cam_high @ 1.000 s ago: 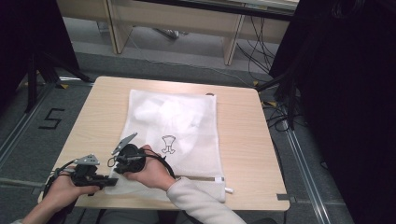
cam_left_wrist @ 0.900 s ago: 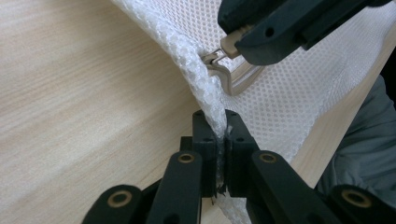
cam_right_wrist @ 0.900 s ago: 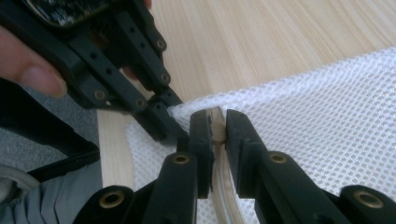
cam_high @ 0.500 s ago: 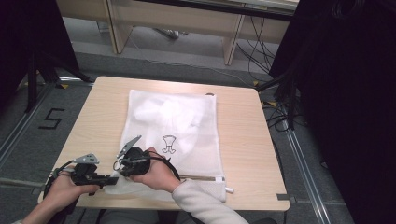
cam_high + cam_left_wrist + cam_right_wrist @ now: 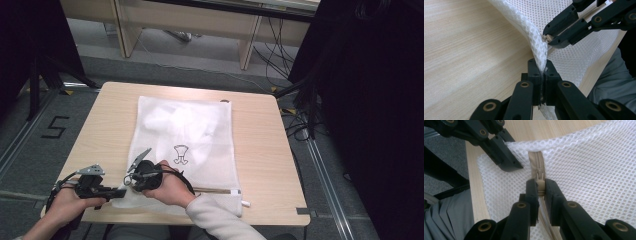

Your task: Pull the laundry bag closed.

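Observation:
A white mesh laundry bag (image 5: 185, 135) lies flat on the wooden table (image 5: 260, 150), with white cloth inside and a small black logo. Its beige zipper (image 5: 536, 160) runs along the near edge. My left gripper (image 5: 543, 72) is shut on the bag's near left corner, lifting the mesh (image 5: 534, 42) a little. My right gripper (image 5: 539, 187) is shut on the beige zipper pull (image 5: 539, 185), close to that corner. In the high view the left gripper (image 5: 117, 192) and the right gripper (image 5: 131, 181) sit almost tip to tip at the table's near left.
The table edge (image 5: 200, 216) runs just below both hands. A grey floor with a taped number 5 (image 5: 54, 127) lies to the left. Cables (image 5: 295, 95) and dark curtains stand to the right, wooden furniture legs behind.
The right hand with its gripper has slid slightly left and toward me along the bag's near edge, closing on the left gripper. The left hand has barely moved.

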`<state>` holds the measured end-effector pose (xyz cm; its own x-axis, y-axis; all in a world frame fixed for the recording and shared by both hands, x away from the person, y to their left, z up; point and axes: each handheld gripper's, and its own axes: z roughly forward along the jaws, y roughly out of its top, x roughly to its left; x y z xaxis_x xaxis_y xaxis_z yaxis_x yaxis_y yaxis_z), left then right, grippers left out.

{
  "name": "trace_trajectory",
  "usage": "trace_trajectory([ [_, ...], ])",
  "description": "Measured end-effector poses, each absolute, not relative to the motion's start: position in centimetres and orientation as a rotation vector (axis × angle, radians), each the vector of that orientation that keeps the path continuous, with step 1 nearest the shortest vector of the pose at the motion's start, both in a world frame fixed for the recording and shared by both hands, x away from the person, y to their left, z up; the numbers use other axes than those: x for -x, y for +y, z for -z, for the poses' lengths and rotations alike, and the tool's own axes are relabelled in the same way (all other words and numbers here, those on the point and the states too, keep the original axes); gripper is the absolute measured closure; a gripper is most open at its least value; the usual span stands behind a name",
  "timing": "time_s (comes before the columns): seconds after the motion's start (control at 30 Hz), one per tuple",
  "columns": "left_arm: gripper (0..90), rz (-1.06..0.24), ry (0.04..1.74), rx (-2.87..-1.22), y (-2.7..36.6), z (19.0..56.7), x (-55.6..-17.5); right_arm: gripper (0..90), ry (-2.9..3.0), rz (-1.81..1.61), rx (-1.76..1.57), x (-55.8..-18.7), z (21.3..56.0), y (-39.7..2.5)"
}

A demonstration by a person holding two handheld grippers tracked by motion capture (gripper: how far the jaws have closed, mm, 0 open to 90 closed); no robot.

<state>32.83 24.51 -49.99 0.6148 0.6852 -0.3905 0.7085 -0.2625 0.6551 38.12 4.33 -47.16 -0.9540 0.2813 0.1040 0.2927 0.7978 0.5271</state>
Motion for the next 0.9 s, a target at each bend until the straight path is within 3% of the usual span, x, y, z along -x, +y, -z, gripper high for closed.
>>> trace_trajectory([
  [0.9, 85.7, 0.020, 1.106, -1.946, 24.6, 49.7, -32.7, 82.3, -2.955, 0.908, 0.482, -37.6, 47.4, 2.7],
])
